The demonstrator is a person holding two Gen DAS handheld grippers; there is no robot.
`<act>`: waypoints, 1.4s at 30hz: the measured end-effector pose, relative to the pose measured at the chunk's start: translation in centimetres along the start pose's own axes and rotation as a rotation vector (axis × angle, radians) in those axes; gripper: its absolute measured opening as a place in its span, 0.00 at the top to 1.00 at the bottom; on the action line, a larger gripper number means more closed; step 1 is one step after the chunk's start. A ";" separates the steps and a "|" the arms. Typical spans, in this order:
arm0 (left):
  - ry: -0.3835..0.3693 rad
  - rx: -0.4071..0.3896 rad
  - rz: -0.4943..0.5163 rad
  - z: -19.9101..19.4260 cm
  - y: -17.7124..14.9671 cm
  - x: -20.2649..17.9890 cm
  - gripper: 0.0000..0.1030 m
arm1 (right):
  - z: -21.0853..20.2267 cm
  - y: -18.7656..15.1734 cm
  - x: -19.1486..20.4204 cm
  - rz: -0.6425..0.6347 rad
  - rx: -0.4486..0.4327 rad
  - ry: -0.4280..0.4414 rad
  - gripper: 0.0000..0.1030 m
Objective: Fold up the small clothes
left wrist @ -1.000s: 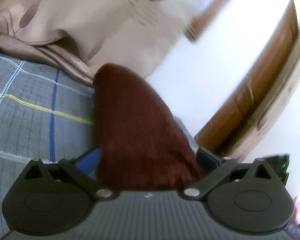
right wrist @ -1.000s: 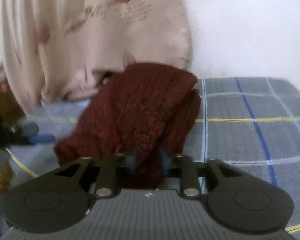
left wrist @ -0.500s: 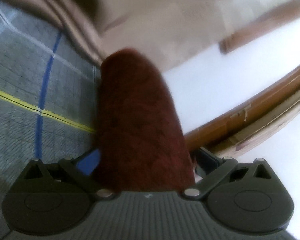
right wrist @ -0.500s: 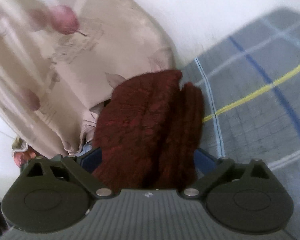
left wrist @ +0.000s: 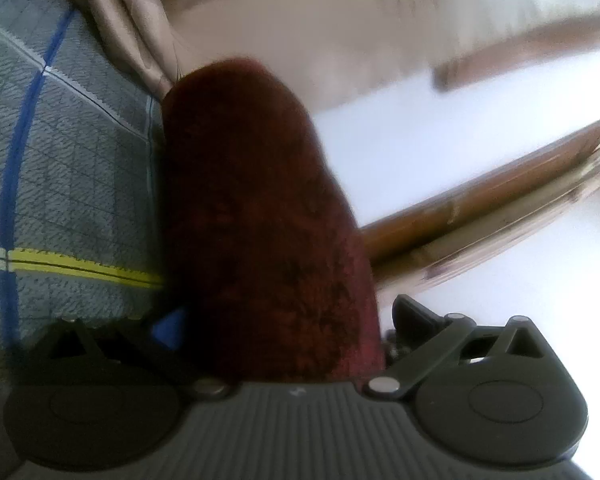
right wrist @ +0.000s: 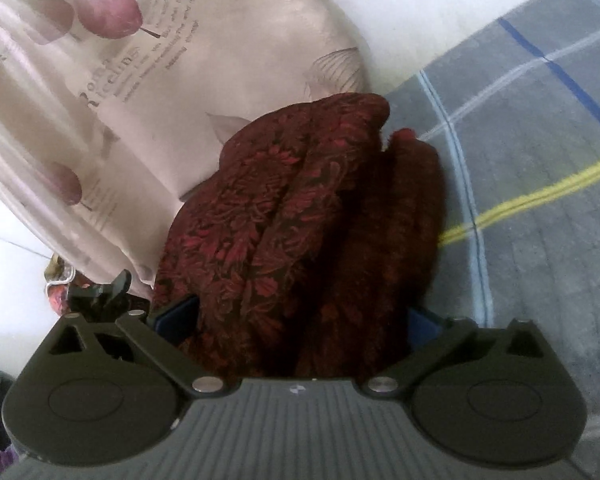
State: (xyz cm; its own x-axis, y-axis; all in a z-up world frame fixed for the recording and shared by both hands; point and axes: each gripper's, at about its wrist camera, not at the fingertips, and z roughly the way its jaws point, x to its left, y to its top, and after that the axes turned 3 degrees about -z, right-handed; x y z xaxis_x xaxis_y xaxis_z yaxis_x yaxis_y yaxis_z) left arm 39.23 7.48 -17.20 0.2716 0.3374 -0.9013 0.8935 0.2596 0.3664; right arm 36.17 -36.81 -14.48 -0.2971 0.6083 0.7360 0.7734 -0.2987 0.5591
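Nearest the lens in the left wrist view, the left gripper [left wrist: 284, 328] stands with its jaws spread wide, and a thick roll of the dark red garment [left wrist: 260, 216] fills the gap between them; whether the pads actually press the cloth cannot be told, since the fabric hides them. The right gripper [right wrist: 300, 320] shows much the same — jaws wide apart, blue pads at either flank of the bundle, the garment [right wrist: 300, 216] bunched between them, its leaf-patterned face turned to the left and its plush side to the right; a firm hold is not evident here either.

The garment appears gathered into a loose doubled wad rather than a flat fold, resting at the edge of the grey plaid bedsheet [right wrist: 540, 200]; my judgement is that a fold is half made. To do it well, both grippers ought to lay the cloth flat on the sheet, edges matched, before letting go — a thick, springy fabric like this will likely slump open if released in a heap; press the crease down.

Beyond it lies the beige printed quilt [right wrist: 160, 80], touching the garment's far end; keep clear of it.
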 end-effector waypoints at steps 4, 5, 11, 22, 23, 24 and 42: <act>0.113 -0.027 0.071 1.3 -0.9 -1.4 0.03 | 0.5 -0.3 0.2 -0.003 -0.018 0.019 0.15; 0.145 -0.030 0.089 1.5 -1.2 -1.7 0.07 | 0.6 -0.5 0.1 0.005 -0.019 0.024 0.24; 0.187 -0.095 0.144 0.1 -3.3 -3.2 0.27 | 0.2 -0.9 0.8 -0.002 -0.057 0.016 0.42; 0.273 -0.149 0.214 -4.7 -7.4 -8.0 0.28 | -2.4 -3.6 4.9 -0.025 -0.114 0.038 0.45; 0.283 -0.158 0.218 -5.4 -8.0 -8.4 0.28 | -2.6 -3.9 5.5 -0.032 -0.117 0.041 0.45; 0.291 -0.164 0.218 -5.8 -8.3 -8.8 0.27 | -2.8 -4.2 6.0 -0.038 -0.118 0.044 0.45; 0.397 -0.204 0.253 -10.6 -12.7 -11.7 0.27 | -4.4 -11.0 14.1 -0.105 -0.089 0.076 0.45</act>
State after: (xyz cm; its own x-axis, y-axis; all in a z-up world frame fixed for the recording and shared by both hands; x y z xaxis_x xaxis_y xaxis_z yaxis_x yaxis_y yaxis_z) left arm 20.88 9.84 -8.91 0.2783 0.7201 -0.6357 0.7183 0.2834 0.6354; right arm 21.07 -28.16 -8.56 -0.4180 0.5833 0.6965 0.6841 -0.3024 0.6638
